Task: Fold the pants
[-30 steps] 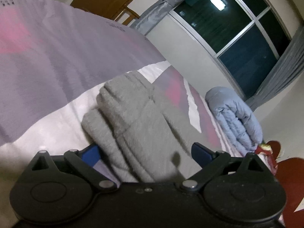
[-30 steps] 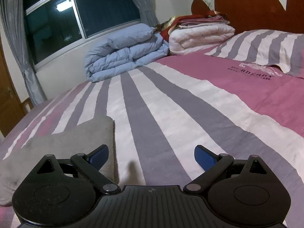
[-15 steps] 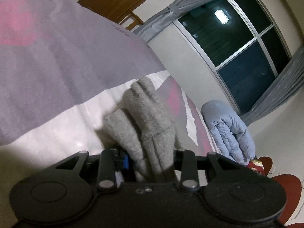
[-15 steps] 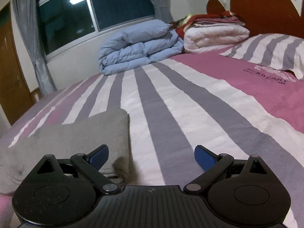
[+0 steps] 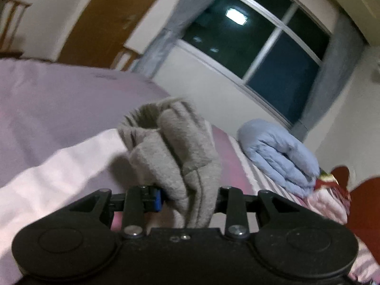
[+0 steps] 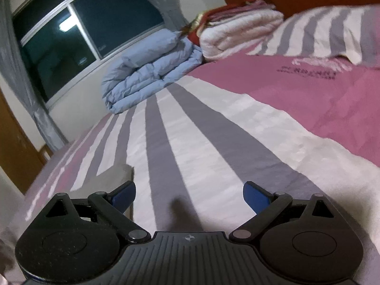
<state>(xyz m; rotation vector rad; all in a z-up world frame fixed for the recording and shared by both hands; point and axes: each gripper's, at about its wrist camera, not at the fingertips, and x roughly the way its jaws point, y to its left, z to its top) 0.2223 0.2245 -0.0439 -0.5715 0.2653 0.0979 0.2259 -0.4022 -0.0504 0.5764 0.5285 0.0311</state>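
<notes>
The grey pants (image 5: 175, 147) are bunched up and raised off the striped bed cover (image 5: 59, 156) in the left wrist view. My left gripper (image 5: 187, 196) is shut on their near edge, and the cloth stands in thick folds between the fingers. My right gripper (image 6: 189, 196) is open and empty, low over the bed cover (image 6: 213, 147). A small corner of the grey pants (image 6: 123, 172) shows just past its left finger.
A folded blue duvet (image 6: 152, 71) and a stack of white and red blankets (image 6: 237, 28) lie at the far side of the bed by the window. A striped pillow (image 6: 327, 30) lies at the right by the wooden headboard. A wooden door (image 5: 109, 19) stands beyond the bed.
My left gripper has shut on the pants and lifted them up off the bed, tilting upward. My right gripper has moved right, so less of the pants shows beside it.
</notes>
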